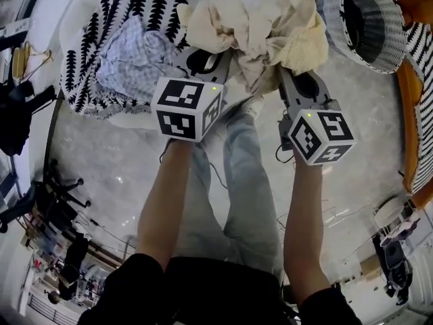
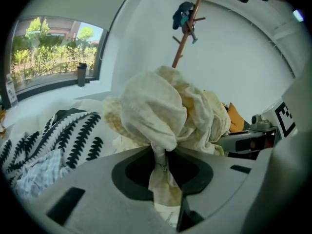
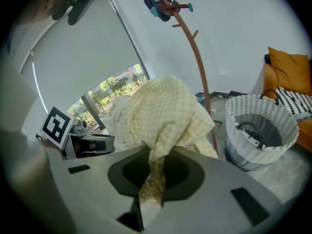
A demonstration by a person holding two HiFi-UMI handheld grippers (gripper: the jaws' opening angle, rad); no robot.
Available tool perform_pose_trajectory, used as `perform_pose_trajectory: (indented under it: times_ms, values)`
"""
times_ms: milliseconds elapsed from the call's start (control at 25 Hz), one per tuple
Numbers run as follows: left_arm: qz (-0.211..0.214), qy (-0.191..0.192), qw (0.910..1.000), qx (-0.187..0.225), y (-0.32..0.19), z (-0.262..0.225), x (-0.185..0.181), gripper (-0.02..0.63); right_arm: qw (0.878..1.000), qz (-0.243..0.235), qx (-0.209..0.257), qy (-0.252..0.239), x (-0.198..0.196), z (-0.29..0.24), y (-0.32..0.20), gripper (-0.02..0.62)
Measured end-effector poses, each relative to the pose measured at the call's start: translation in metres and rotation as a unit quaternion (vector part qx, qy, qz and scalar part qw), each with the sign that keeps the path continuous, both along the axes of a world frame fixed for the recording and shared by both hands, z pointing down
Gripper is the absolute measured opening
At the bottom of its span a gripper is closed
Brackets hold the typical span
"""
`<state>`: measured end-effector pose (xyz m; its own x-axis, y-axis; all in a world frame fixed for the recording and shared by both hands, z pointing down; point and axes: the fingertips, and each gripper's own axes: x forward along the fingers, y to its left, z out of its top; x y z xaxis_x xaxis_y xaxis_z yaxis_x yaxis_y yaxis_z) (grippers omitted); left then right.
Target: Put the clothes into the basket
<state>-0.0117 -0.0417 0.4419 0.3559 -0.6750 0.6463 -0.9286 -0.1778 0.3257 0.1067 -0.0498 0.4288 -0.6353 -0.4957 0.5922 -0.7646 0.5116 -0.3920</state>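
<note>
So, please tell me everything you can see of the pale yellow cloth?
The pale yellow cloth is soft, crumpled fabric with a fine check pattern, bunched into a loose ball. It hangs in the air, pinched by the left gripper and the right gripper, each shut on a fold.

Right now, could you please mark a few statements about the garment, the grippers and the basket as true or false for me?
1. The left gripper and the right gripper are both shut on the cream garment. True.
2. The cream garment already lies in the basket. False: the grippers hold it up beside the basket, not in it.
3. The basket lies tipped on its side. False: it stands upright, its opening facing up.
4. A light blue checked garment lies on the black-and-white patterned cloth. True.
</note>
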Motion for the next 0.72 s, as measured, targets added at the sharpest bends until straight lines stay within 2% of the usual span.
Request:
perform_pose_trajectory:
  times_ms: [320, 560, 720]
  values:
    - [0.079, 0.014, 0.9958, 0.044, -0.105, -0.025, 0.128, 0.081, 0.994, 0.093, 0.048, 0.006, 0.127, -0.028, -0.080, 0.054]
    - [0.078, 0.041, 0.9939, 0.067, -0.170, -0.054, 0.225, 0.081, 0.985, 0.148, 0.085, 0.016, 0.223, -0.059, -0.136, 0.054]
    - [0.102, 0.051, 0.9887, 0.097, -0.215, -0.079, 0.280, 0.081, 0.977, 0.180, 0.116, 0.023, 0.276, -0.083, -0.173, 0.054]
